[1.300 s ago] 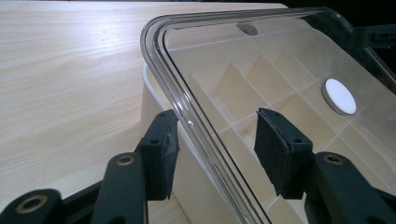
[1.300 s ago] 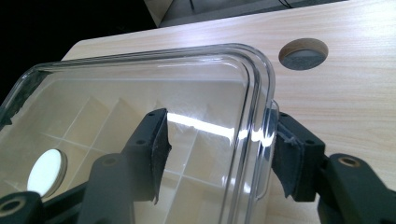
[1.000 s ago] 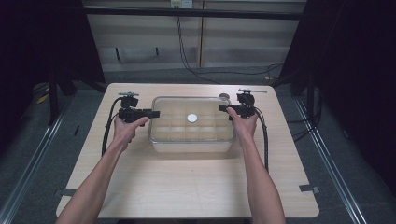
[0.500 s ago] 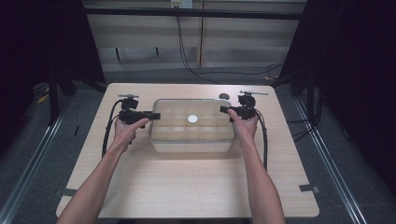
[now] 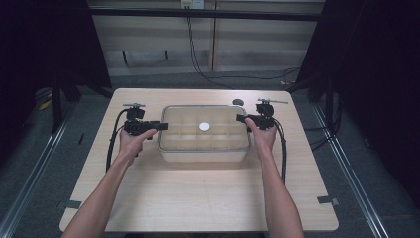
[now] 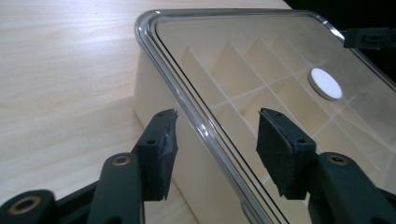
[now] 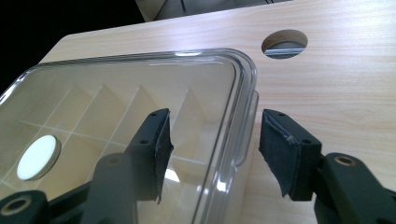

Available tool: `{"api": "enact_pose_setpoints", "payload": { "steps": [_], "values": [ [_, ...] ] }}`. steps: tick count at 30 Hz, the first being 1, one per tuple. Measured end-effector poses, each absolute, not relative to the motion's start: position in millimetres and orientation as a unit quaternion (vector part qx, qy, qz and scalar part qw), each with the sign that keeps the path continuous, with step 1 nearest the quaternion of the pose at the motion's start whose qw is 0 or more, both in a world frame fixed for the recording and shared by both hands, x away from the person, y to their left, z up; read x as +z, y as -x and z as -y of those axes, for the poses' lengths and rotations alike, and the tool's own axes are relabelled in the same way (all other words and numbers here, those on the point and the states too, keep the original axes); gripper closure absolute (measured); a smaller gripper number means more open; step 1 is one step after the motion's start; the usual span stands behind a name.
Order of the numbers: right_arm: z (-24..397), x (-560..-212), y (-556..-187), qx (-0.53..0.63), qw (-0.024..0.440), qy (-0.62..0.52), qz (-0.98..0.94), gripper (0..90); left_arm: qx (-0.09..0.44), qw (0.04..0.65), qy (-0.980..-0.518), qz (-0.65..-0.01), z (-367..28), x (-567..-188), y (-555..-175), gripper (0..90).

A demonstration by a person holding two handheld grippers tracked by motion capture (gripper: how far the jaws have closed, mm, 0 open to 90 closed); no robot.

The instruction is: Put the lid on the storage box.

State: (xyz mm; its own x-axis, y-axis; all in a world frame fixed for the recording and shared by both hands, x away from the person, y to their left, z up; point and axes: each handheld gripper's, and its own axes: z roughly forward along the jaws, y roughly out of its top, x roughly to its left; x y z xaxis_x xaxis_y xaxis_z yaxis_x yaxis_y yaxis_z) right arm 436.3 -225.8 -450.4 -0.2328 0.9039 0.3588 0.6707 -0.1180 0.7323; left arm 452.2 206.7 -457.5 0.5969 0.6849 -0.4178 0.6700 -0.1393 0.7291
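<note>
- At the middle of the pale wooden counter [image 5: 198, 198] sits a clear rectangular plastic box [image 5: 203, 148] with a transparent lid, its inside split by pale dividers into a grid of compartments.
- A small white round disc [image 5: 204, 127] shows near the centre of the box; whether it lies on the lid or under it cannot be told.
- The left tool [image 5: 161, 126], held in the person's left hand [image 5: 131, 141], is at the box's left end. In the left gripper view its jaws stand open, one pad outside the rim and one over the lid, straddling the lid's edge without pressing it.
- The right tool [image 5: 240, 118], held in the right hand [image 5: 262, 136], is at the box's right end. In the right gripper view its jaws are likewise spread apart across the rim, not clamped.
- A round hole [image 5: 237, 102] in the counter lies just beyond the box's far right corner.
</note>
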Motion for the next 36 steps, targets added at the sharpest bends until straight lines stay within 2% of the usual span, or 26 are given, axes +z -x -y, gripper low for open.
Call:
{"api": "enact_pose_setpoints", "payload": {
  "steps": [8,13,19,24,30,36],
  "values": [
    [227.1,-443.8,-419.9,0.458,0.129,-0.582,-0.659,39.9,0.022,0.47,-0.766,-0.438,-209.1,-454.0,-435.9,39.5],
    [224.4,-436.5,-410.8,0.459,0.13,-0.572,-0.667,33.1,0.034,0.463,-0.777,-0.426,-210.6,-447.2,-427.0,42.6],
    [219.5,-425.3,-394.9,0.473,0.134,-0.543,-0.681,32.9,0.054,0.461,-0.781,-0.418,-218.9,-437.5,-410.8,46.6],
    [223.6,-418.4,-379.4,0.477,0.127,-0.544,-0.679,33.1,0.069,0.468,-0.775,-0.419,-230.0,-426.1,-398.0,45.0],
    [231.5,-413.2,-361.7,0.492,0.124,-0.536,-0.675,33.5,0.059,0.478,-0.777,-0.406,-235.2,-423.6,-383.7,42.7],
    [234.6,-407.6,-344.6,0.519,0.116,-0.524,-0.666,34.2,0.065,0.479,-0.784,-0.389,-237.9,-425.4,-362.7,45.0]
  ]
}}
